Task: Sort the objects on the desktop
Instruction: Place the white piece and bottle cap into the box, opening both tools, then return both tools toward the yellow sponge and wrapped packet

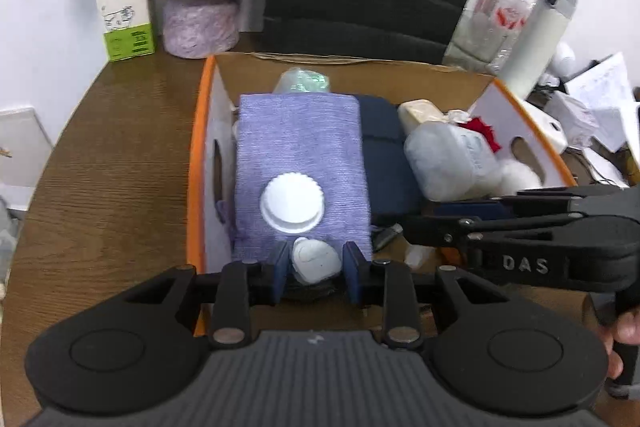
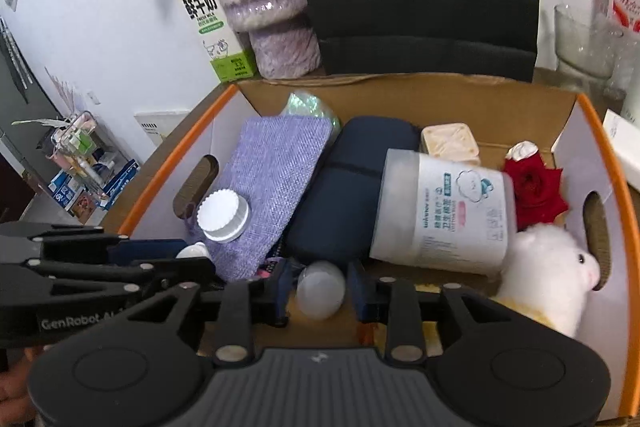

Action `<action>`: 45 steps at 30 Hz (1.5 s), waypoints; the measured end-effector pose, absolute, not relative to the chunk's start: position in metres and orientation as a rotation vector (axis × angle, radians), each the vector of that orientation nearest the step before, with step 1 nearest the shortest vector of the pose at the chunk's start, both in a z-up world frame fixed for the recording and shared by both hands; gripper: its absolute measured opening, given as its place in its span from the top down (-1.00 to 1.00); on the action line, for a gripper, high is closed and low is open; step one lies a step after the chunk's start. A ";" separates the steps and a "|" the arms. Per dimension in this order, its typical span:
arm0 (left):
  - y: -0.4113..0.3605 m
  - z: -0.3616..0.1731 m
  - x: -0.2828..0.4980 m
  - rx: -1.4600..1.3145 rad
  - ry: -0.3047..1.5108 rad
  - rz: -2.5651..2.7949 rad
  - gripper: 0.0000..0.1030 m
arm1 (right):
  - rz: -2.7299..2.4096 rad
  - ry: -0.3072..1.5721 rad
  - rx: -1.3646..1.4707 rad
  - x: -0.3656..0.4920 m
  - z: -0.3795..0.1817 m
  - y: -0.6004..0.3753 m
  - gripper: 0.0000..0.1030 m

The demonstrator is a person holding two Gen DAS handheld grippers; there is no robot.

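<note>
Both tongs clamped — left tongs on a small white case, right tongs on a frosted white bulb.

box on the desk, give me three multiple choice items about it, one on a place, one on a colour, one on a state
1. Where does the white ridged cap lie?
A. on the purple cloth
B. on the milk carton
C. on the chair

2. What colour is the box rim?
A. green
B. orange
C. black

3. How does the cotton swab tub sit?
A. upright
B. upside down
C. on its side

Answers: 1 A, it rests on the purple cloth. 2 B, an orange edge runs along the walls. 3 C, its label reads sideways.
</note>
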State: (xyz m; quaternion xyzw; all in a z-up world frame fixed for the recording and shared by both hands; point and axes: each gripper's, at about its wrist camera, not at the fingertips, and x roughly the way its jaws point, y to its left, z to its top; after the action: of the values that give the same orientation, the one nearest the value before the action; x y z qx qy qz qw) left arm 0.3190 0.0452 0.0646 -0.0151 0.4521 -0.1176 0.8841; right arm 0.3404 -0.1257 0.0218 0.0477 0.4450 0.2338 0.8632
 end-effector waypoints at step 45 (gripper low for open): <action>0.021 0.017 -0.025 -0.051 0.560 -0.005 -1.00 | 0.173 0.579 0.014 -0.030 -0.013 -0.199 -0.74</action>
State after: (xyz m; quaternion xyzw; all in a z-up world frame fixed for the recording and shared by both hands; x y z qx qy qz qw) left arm -0.0253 0.0212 0.0165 -0.0254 0.2762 -0.0025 0.9608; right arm -0.0296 -0.1995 -0.0133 0.0068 0.2851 0.0854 0.9547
